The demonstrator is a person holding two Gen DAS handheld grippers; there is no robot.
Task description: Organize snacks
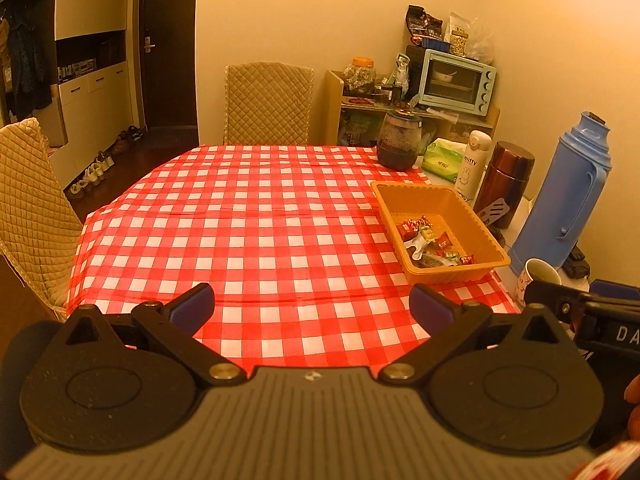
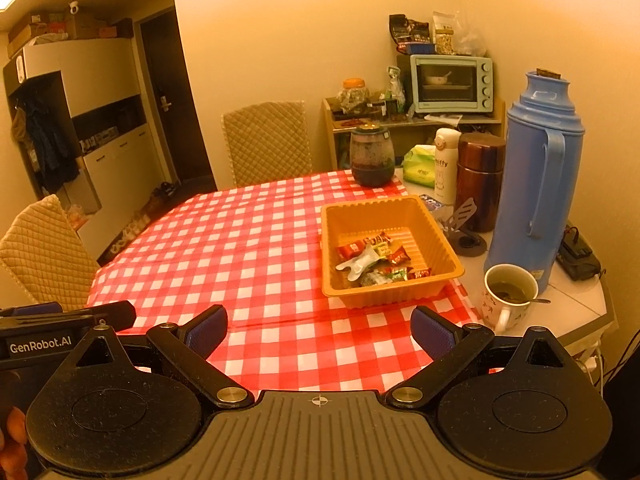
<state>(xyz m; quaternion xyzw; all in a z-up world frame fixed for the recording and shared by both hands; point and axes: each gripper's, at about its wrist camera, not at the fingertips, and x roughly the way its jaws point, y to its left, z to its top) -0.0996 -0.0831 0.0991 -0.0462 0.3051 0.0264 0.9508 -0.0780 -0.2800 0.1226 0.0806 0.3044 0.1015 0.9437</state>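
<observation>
A: Near edge: left gripper [image 1: 312, 308] and right gripper [image 2: 319, 330] both spread, nothing held.
B: Snacks?
A: Wrapped candies [image 2: 380, 260] piled in the orange tray [image 2: 436, 236], right side.
B: Risk?
A: Full mug [image 2: 508, 296] just right of it; a wide reach could tip it.

One orange tray [image 2: 440, 240], two quilted chairs [image 2: 268, 140], one blue thermos [image 2: 536, 168], one mug [image 2: 506, 300].

We are in a home dining room: a counter under a red-and-white checked plastic cloth [image 1: 260, 216], beige quilted chair covers [image 1: 268, 104], a pale blue toaster oven [image 2: 450, 84] on a wooden shelf [image 2: 416, 124], a tall blue plastic thermos jug [image 2: 536, 176], and pairs of shoes [image 1: 96, 170] lined up by the dark entrance door [image 1: 168, 40].
</observation>
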